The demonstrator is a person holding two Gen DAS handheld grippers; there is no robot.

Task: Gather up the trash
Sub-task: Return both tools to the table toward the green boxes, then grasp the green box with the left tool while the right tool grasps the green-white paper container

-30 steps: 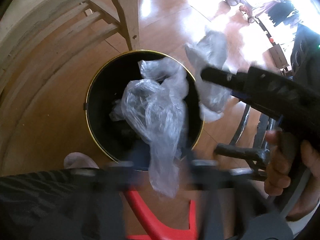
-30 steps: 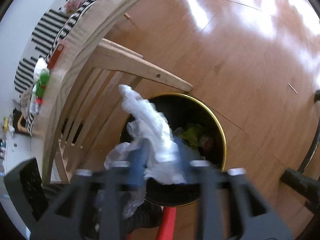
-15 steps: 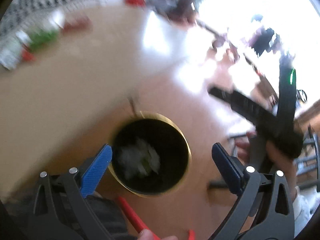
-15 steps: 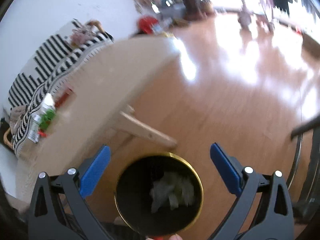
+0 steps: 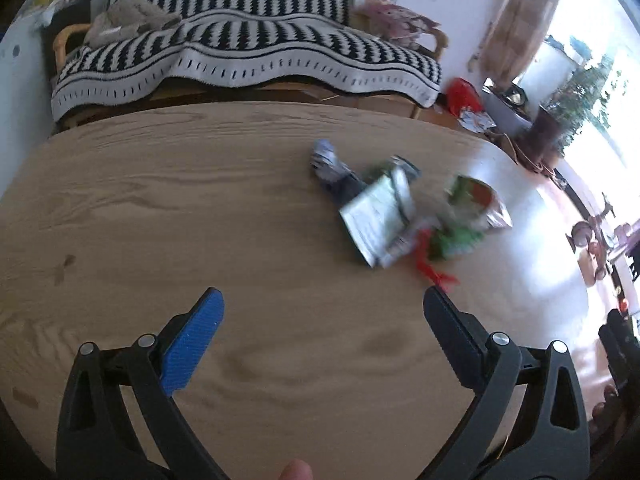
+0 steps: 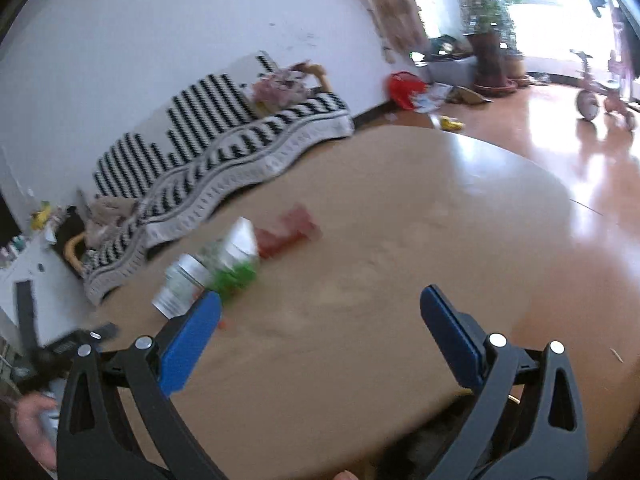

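Pale oak grain fills the near ground of both wrist views: the table (image 5: 168, 216) lies under both grippers. The left gripper (image 5: 322, 312) has its jaws spread wide with nothing between them, having just opened. The right gripper (image 6: 320, 308) is the same, jaws just opened and empty.

Beyond the left gripper, ahead and toward its right finger, the trash pile (image 5: 404, 216) sits on the table: crumpled silver, green and red wrappers, blurred, their long run slanting away to the right. From the right gripper the same pile (image 6: 224, 268) lies ahead and off to the left, just past its left fingertip. Neither gripper touches it. Which is nearer I cannot tell.

Behind the table, a striped blanket (image 5: 248, 60) drapes a bench.
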